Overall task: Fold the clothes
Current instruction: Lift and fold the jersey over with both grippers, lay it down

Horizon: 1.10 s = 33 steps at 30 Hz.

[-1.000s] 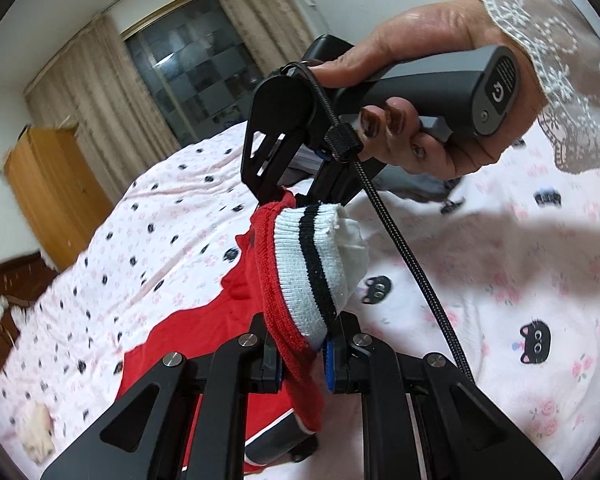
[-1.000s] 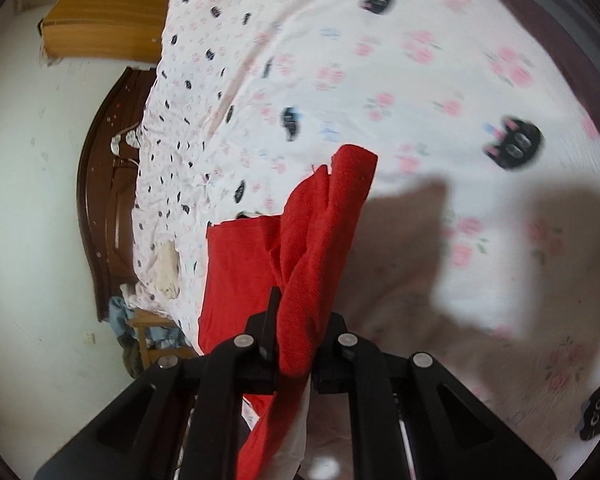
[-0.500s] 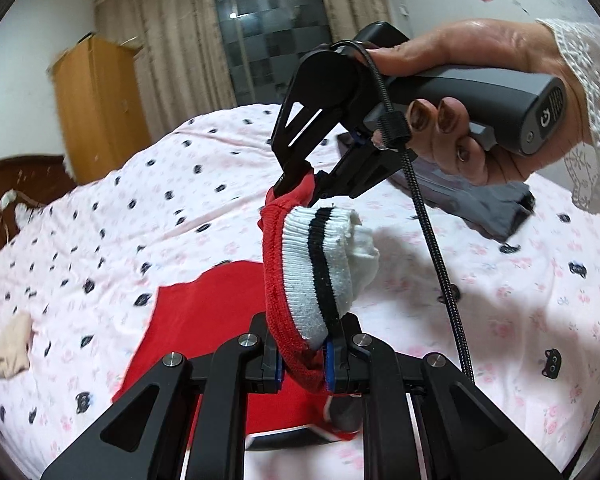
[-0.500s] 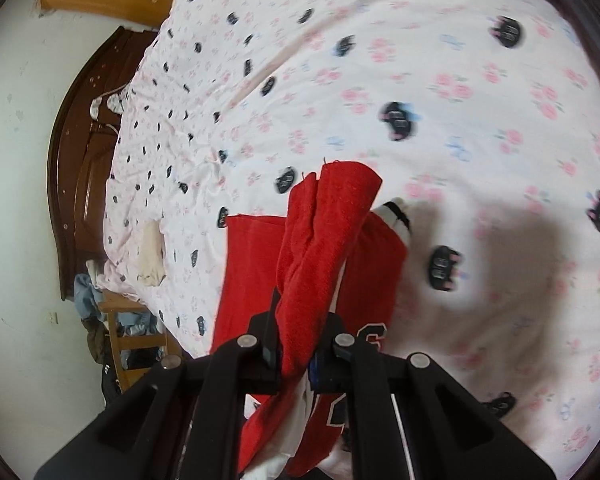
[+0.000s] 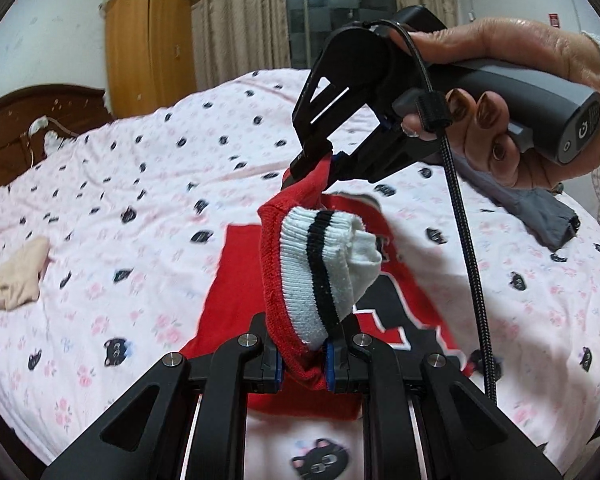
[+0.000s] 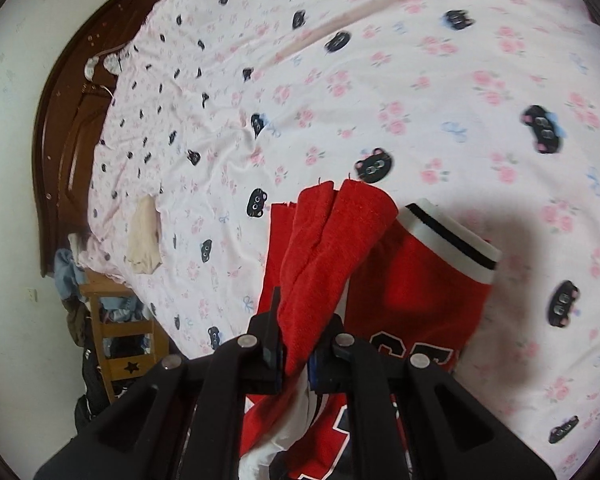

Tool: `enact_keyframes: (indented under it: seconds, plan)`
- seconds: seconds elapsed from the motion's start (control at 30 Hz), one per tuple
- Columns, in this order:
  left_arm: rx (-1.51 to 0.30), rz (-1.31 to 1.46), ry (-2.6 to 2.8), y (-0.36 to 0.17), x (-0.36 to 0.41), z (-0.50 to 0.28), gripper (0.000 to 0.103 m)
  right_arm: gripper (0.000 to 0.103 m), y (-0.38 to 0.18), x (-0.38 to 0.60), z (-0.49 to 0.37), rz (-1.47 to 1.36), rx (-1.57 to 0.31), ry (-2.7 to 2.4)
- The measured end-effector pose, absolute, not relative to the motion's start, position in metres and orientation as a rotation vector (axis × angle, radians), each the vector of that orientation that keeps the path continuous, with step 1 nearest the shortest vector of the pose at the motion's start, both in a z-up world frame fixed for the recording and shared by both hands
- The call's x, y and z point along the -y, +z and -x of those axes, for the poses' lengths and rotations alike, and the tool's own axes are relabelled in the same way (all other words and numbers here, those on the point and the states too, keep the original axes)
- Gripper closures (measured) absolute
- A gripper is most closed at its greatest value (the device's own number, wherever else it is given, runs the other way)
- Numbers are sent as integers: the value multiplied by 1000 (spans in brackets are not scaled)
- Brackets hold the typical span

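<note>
Fold barely begun: left tool [image 5: 303,364] clenched on the red jersey [image 5: 236,280] at its striped cuff, right tool [image 6: 296,354] clenched on another red edge, both lifted above the bed [image 5: 140,184], body lying flat, all folds left.

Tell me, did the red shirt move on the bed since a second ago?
Yes. The red shirt was carried away from the wooden headboard, further onto the bedsheet, showing its striped cuff.
</note>
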<state>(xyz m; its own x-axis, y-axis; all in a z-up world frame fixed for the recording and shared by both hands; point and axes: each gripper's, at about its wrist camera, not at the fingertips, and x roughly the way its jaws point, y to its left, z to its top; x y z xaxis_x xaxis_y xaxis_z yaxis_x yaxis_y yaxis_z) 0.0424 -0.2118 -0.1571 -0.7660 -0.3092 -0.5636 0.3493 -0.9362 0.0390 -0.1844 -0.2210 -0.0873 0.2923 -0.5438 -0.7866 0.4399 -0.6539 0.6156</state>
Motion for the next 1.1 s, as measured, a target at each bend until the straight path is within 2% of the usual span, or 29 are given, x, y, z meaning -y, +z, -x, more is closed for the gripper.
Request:
enact_keyframes:
  seconds: [0.33,0.53,0.7,0.93,1.1]
  plan:
    - [-216,-899,-2619,-180,240,-52,87,94,-112,260,171,-1781,-3,-1521]
    - [-284,-902,-2628,-185,245,-59,86,90,-121,273,164,-1804,-54,-1533]
    - [-355,-902,-2633,-186,246,-70,83,84,-122,279,162,-1808,-71,-1535]
    - [-408,-908,-2665,-187,243,-81,81,69,-114,290,156,-1785,-124,-1554]
    - [-416,-913,-2708,-186,234,-80,81,69,-113,294,151,-1774,-178,-1567]
